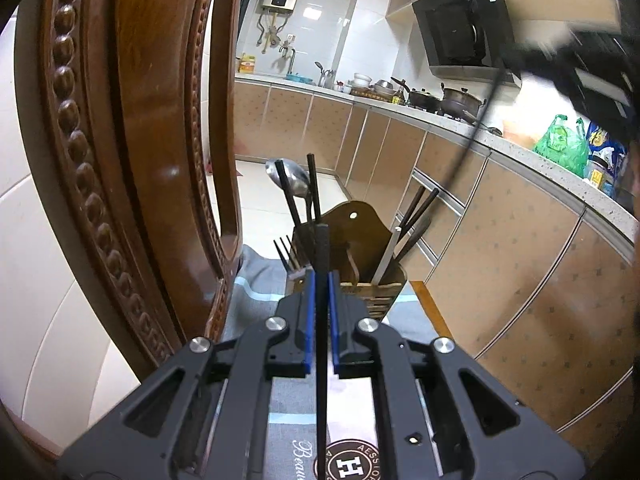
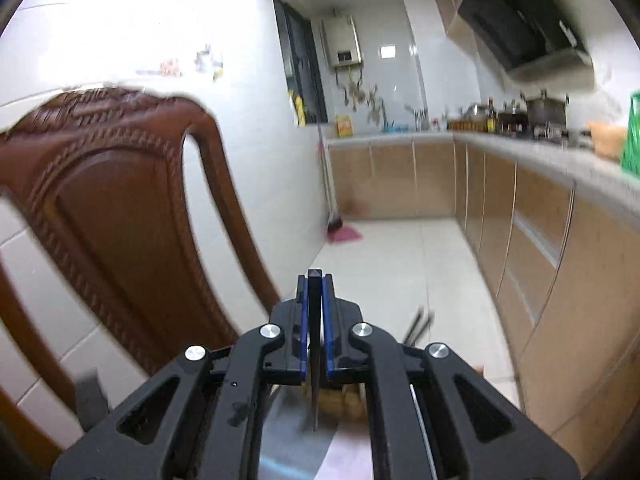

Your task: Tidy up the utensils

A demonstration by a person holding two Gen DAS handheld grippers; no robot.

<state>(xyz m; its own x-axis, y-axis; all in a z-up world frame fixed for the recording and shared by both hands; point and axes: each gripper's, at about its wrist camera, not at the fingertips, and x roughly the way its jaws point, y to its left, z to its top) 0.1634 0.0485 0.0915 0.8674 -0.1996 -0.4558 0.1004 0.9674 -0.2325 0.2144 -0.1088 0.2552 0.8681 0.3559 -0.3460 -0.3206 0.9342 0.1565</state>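
The left tongs (image 1: 321, 280) were clamped on a dark chopstick (image 1: 321, 248) that ran upright between the blue pads (image 1: 309, 320), its square top rising above the fingertips. The right tongs (image 2: 315, 286) likewise gripped a black chopstick (image 2: 315, 300), its top just clear of the pads and its lower end hanging below the tongs.

Just beyond the left tongs stood a wooden utensil holder (image 1: 372, 292) with a tall rounded back plate. Its left compartment held a metal spoon (image 1: 289, 178) bowl-up, 2 dark chopsticks (image 1: 313, 184) and a fork (image 1: 285, 254) with its tines up. The right compartment held more dark chopsticks (image 1: 420, 208) and a pale flat handle (image 1: 386, 254), all leaning right. In the right wrist view, blurred by motion, the holder (image 2: 340, 398) showed only partly under the tongs.

The holder stood on a tabletop covered with a grey-and-blue printed cloth (image 1: 256, 284). A carved wooden chair back (image 1: 120, 140) rose close at the left. Beyond lay a pale tiled floor (image 1: 264, 200), tan kitchen cabinets (image 1: 520, 260), pots (image 1: 460, 98) on the far stove, a range hood (image 1: 460, 28) and a green plastic bag (image 1: 562, 146).
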